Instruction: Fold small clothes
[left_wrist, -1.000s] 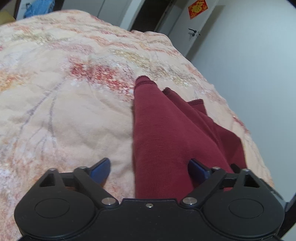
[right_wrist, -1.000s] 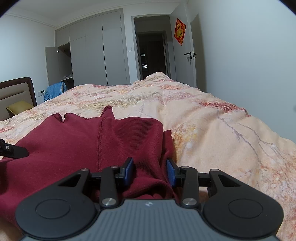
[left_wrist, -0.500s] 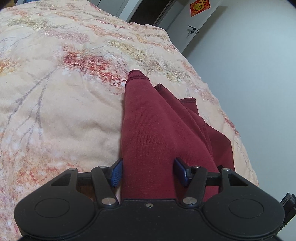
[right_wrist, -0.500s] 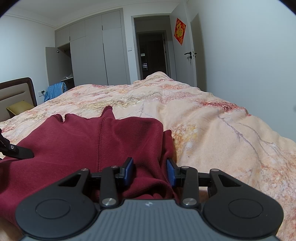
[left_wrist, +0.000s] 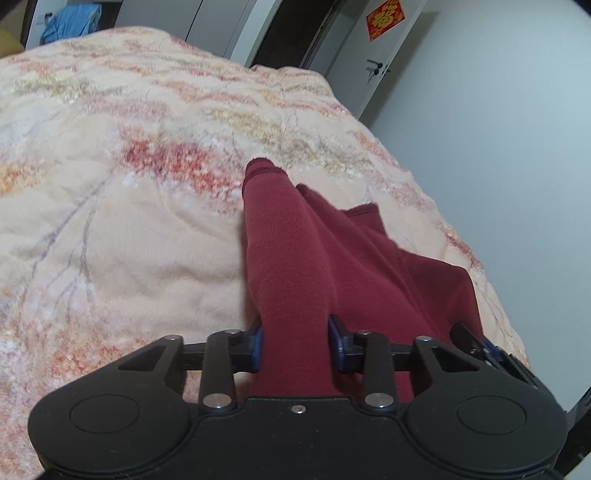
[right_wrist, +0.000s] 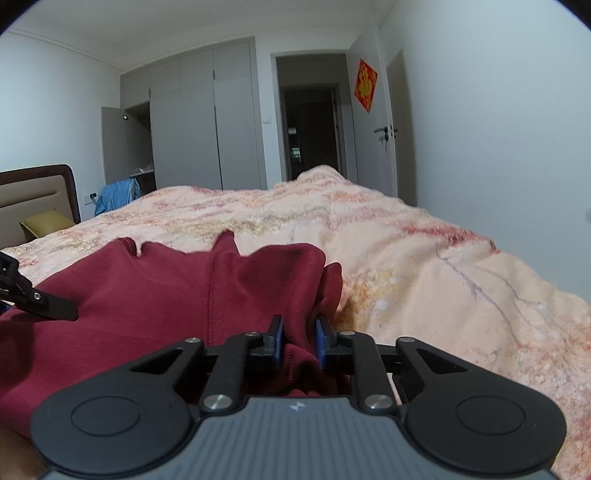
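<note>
Left gripper (left_wrist: 295, 341) fingers closing, pressing a bunched fold of dark red ribbed knit garment (left_wrist: 295, 258). Right gripper (right_wrist: 298, 341) fingers closing narrow, pinching its edge. Beneath: peach floral bed quilt (left_wrist: 110, 221).

L gripper (left_wrist: 295, 345): matte black body w/ two round discs at the sides, blue pads on black fingers (left_wrist: 256, 347), silver screws at the linkage pivots, one small screw at centre.

R gripper (right_wrist: 299, 343): same black frame, discs, silver screws, blue pads; grey ribbed centre plate w/ small white logo.
</note>
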